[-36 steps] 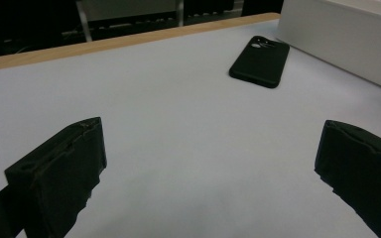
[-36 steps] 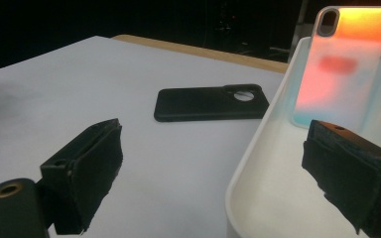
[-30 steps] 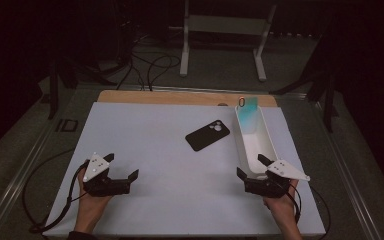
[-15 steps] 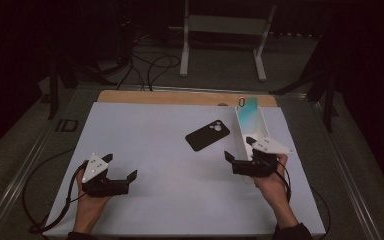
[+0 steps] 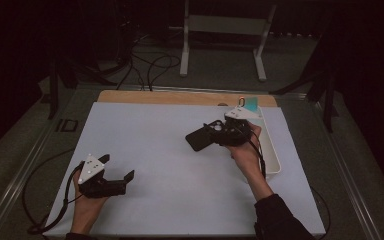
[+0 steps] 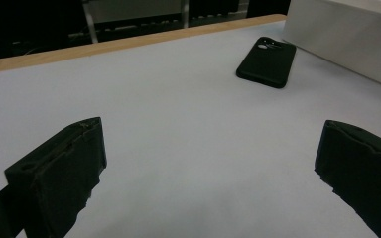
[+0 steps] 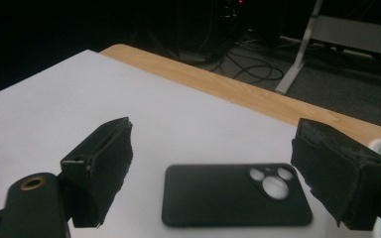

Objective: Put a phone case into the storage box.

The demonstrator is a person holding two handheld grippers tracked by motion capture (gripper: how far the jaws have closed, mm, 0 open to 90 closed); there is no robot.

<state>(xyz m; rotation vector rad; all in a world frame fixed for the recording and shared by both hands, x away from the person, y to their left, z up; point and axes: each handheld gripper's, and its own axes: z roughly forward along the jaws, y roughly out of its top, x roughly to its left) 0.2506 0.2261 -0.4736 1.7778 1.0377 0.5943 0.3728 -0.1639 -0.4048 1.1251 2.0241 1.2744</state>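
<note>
A black phone [image 5: 199, 139] lies back-up on the white mat [image 5: 145, 135], right of centre. My right gripper [image 5: 214, 134] is open just to its right, jaws pointing left. In the right gripper view the phone [image 7: 233, 201] lies low between the spread jaws of the right gripper [image 7: 221, 171], camera holes toward the right jaw; contact cannot be judged. My left gripper [image 5: 117, 167] rests open near the front left of the mat, holding nothing. From the left gripper [image 6: 208, 168], the phone [image 6: 268, 62] lies far ahead.
A long white tray [image 5: 271, 159] runs along the mat's right side, with something teal [image 5: 251, 104] at its far end. Its wall [image 6: 347, 39] stands beside the phone. A wooden table edge [image 5: 180, 97] borders the back. Cables and a stand lie on the floor beyond.
My right gripper has moved from the front right, beside the tray, forward and left up to the phone. The left gripper has stayed where it was.
</note>
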